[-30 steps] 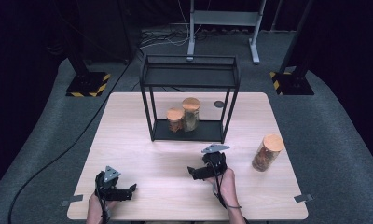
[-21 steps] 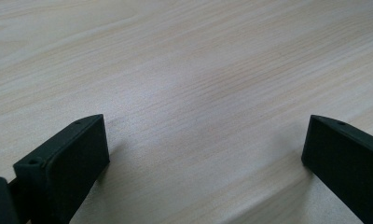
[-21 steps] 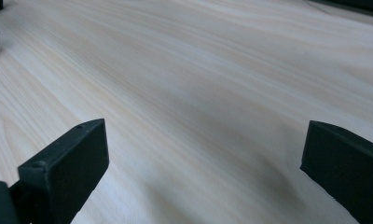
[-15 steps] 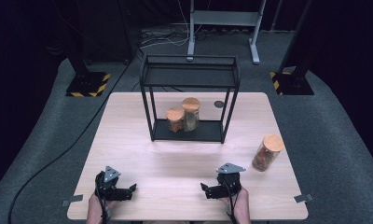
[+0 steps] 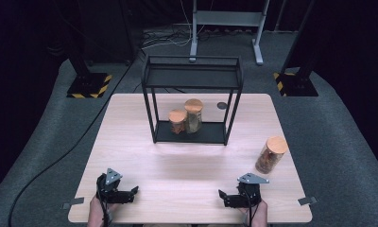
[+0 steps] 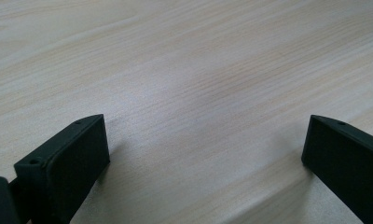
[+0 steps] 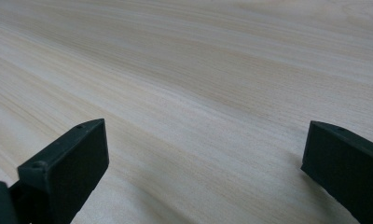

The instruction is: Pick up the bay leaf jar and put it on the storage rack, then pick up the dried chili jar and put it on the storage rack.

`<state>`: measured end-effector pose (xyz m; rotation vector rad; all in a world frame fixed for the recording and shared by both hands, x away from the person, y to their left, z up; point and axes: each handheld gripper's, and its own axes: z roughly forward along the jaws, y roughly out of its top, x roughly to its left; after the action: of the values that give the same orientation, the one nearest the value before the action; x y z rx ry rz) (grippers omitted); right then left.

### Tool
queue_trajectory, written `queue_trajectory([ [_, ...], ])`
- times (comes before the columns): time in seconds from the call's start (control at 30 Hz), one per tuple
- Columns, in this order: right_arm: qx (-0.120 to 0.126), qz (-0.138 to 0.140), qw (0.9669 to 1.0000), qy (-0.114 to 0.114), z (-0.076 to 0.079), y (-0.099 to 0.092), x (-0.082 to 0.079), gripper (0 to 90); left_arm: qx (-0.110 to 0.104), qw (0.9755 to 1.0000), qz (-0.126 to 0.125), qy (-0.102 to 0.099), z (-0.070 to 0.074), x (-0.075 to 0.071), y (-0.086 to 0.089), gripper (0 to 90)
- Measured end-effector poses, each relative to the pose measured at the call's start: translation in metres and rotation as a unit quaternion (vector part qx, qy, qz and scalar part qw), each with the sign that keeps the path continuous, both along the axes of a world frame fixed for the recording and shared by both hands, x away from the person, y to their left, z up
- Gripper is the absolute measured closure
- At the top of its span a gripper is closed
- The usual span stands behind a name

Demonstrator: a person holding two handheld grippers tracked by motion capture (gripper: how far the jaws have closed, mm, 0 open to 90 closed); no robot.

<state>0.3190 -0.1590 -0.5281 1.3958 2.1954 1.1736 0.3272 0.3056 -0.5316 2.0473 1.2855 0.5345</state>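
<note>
Nearby, jar [image 5: 271, 154] beside wide-jawed right gripper [image 5: 223, 197]; left gripper [image 5: 134, 191] likewise wide, table [image 5: 187, 161] between.

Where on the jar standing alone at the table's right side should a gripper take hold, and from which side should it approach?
Probably grip the clear glass body of the lone jar, below its wooden lid. It stands upright in the open, so its round sides are free. Approach level from the near side with the right gripper, the nearer one, with jaws wide apart.

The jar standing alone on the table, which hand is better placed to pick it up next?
Probably the right: the right tongs sit open nearer the jar at the table's right side; the left tongs are across the table.
</note>
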Motion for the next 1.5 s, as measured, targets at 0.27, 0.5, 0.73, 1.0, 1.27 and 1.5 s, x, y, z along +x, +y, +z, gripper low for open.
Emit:
queue_trajectory([
  [0.27, -0.004, 0.004, 1.0, 0.001, 0.0, 0.001, 0.0, 0.0, 0.0, 1.0, 0.001, 0.0, 0.0, 0.0, 0.0, 0.0],
  [0.5, -0.009, 0.001, 1.0, 0.002, 0.0, -0.005, -0.001, 0.0, 0.0, 1.0, 0.001, 0.0, 0.0, 0.0, 0.0, 0.0],
  [0.73, -0.023, -0.004, 0.9997, 0.001, 0.0, -0.01, -0.006, 0.0, 0.0, 1.0, 0.001, 0.0, 0.0, 0.0, 0.0, 0.0],
  [1.0, -0.043, -0.024, 0.9988, 0.0, 0.001, -0.02, -0.006, 0.0, 0.001, 1.0, 0.001, -0.001, 0.0, 0.0, 0.0, 0.0],
  [1.27, -0.06, -0.07, 0.9958, -0.004, 0.004, -0.047, -0.008, 0.0, 0.001, 1.0, 0.001, -0.001, 0.0, 0.0, -0.001, 0.0],
  [1.5, -0.063, -0.116, 0.991, -0.019, 0.011, -0.074, -0.002, 0.0, 0.003, 1.0, -0.001, -0.002, 0.0, 0.0, -0.001, 0.1],
])
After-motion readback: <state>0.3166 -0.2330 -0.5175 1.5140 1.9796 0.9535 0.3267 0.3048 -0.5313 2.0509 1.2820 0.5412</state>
